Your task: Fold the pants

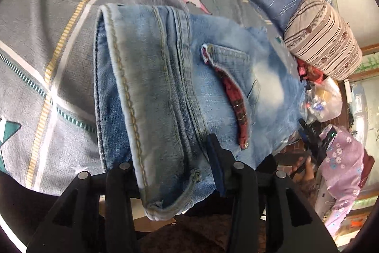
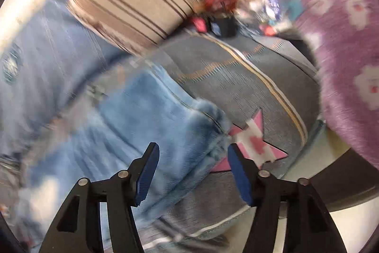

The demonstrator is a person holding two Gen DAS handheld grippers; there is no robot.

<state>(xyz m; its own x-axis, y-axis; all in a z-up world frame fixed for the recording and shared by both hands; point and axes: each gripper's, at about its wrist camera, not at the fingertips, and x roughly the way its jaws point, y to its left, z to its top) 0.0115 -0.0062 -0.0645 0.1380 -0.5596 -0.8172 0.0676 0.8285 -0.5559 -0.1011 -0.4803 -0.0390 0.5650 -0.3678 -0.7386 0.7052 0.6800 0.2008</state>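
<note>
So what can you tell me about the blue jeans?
The jeans are faded light-blue denim with tan stitched seams, a pocket edged in red patterned cloth and a belt loop. They look folded into layers and lie on a grey bedspread with stars. The left gripper is shut on their near end. The open right gripper is near another edge, in a blurry view.

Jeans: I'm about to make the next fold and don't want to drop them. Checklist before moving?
1. Left gripper has denim between its fingers: ok.
2. Firmness of that grip: cannot tell, one finger is hidden under the cloth.
3. Right gripper open, holding nothing: ok.
4. Jeans folded over, hem on top: ok.
5. Right gripper's exact position over the jeans: cannot tell, view blurred.
6. Room on the bedspread beside the pillow: ok.
</note>
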